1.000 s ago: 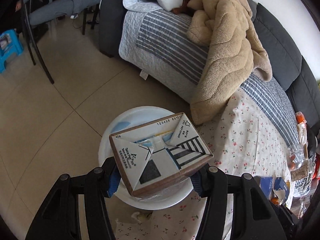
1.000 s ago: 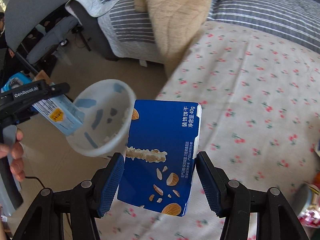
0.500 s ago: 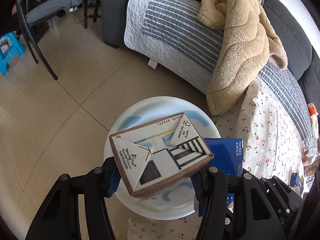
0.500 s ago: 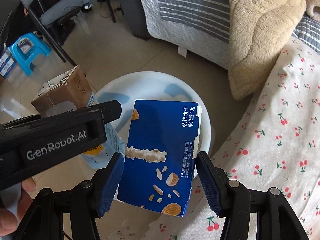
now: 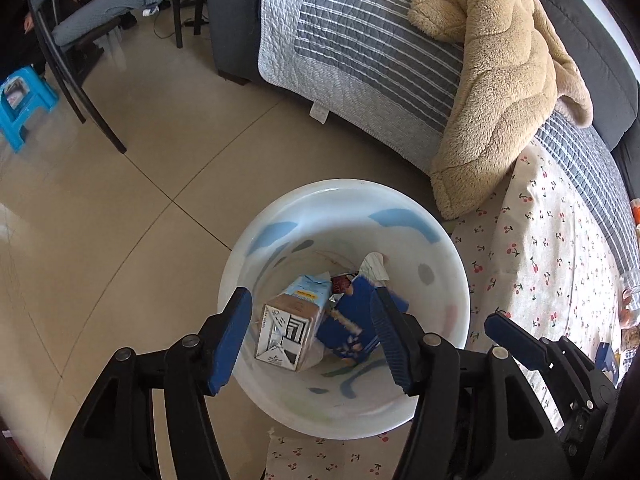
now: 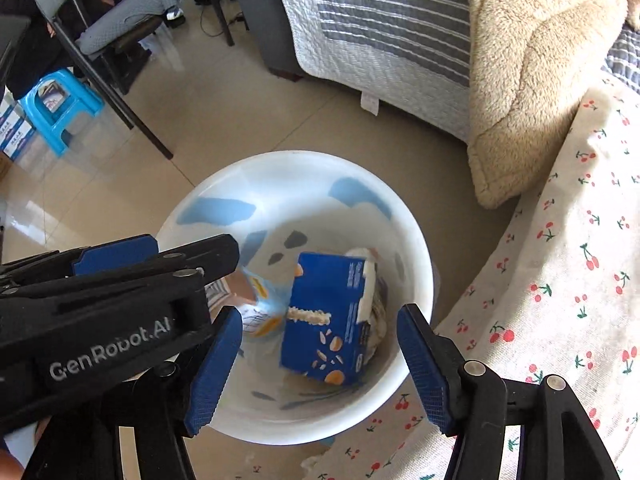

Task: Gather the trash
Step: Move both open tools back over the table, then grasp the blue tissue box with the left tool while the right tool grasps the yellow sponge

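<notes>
The milk carton (image 5: pixel 286 330) lies at the bottom of the white bin (image 5: pixel 452 320), tipped on its side with its folded brown-edged end facing up toward the camera. Touching it on the right is the blue biscuit box (image 6: pixel 326 320), which leans against the bin's inner wall beside some crumpled wrappers (image 5: pixel 374 266). Both pieces of trash sit loose inside the bin, clear of any pad.

The left gripper (image 5: pixel 312 336) hangs over the bin's near rim, pointing steeply down; its jaws have just been opening and stand apart with nothing between them. The right gripper (image 6: pixel 320 360) hovers beside it over the same rim, its jaws likewise having just opened, and the biscuit box lies well below them, untouched. In the right wrist view the left gripper's black body crosses the lower left corner.

The bin stands on the tiled floor (image 5: pixel 120 240), just beside a cloth with a cherry print (image 6: pixel 560 300). Beyond it is a sofa under a grey striped cover (image 5: pixel 360 52) with a beige fleece blanket (image 5: pixel 500 80) draped down its front edge. A chair (image 5: pixel 80 40) and a blue stool (image 6: pixel 60 108) stand farther off across the floor.
</notes>
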The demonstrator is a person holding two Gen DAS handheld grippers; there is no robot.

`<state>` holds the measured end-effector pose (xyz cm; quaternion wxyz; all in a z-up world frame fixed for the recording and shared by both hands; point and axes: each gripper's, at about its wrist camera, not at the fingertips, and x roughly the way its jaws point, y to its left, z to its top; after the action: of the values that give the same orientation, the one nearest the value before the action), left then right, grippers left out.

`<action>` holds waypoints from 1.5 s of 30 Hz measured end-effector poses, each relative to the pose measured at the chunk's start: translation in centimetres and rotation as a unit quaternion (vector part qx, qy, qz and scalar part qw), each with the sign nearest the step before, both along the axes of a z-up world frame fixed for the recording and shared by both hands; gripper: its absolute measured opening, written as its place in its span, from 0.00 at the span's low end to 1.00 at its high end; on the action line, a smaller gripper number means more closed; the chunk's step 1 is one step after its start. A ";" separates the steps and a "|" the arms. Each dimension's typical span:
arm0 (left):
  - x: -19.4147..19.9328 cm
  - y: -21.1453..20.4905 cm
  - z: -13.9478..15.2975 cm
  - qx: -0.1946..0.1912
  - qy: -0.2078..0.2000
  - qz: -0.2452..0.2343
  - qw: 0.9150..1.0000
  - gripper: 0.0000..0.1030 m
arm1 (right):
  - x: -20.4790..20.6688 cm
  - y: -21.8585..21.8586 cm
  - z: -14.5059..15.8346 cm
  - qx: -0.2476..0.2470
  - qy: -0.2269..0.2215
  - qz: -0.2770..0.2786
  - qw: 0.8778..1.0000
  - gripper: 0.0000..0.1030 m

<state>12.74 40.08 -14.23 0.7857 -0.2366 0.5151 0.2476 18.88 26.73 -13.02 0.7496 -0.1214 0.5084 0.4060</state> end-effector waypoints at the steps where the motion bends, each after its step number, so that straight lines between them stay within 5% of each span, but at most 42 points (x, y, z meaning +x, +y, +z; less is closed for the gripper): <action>1: 0.0 0.0 0.2 0.000 -0.001 0.001 1.000 0.63 | 0.0 -0.3 0.1 -0.001 0.000 -0.003 1.000 0.67; 9: 0.2 -2.6 2.7 0.001 -0.022 -0.029 0.999 0.63 | -1.2 -5.0 1.9 -0.008 0.004 -0.005 1.000 0.67; 16: 1.7 -9.3 5.0 -0.019 -0.041 -0.104 0.993 0.63 | -2.1 -12.3 3.3 -0.015 0.019 -0.034 0.999 0.68; 29: 6.7 -26.7 7.4 -0.097 -0.070 -0.271 0.955 0.63 | -2.3 -29.8 7.5 -0.058 -0.003 -0.129 0.990 0.71; 36: 9.8 -36.4 6.9 -0.087 -0.049 -0.351 0.931 0.63 | 1.0 -40.7 6.2 -0.057 0.036 -0.235 0.970 0.71; 40: 11.7 -39.6 6.0 -0.090 -0.038 -0.367 0.925 0.62 | 2.2 -43.7 4.4 -0.041 0.071 -0.268 0.960 0.68; 45: 13.8 -41.9 3.8 -0.113 -0.019 -0.363 0.925 0.63 | 2.9 -43.3 3.9 -0.033 0.071 -0.255 0.964 0.57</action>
<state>26.59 -1.78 -10.39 0.7996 -0.1250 0.5751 -0.1191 21.81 -16.57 -9.11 0.7856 0.0167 0.5881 0.1915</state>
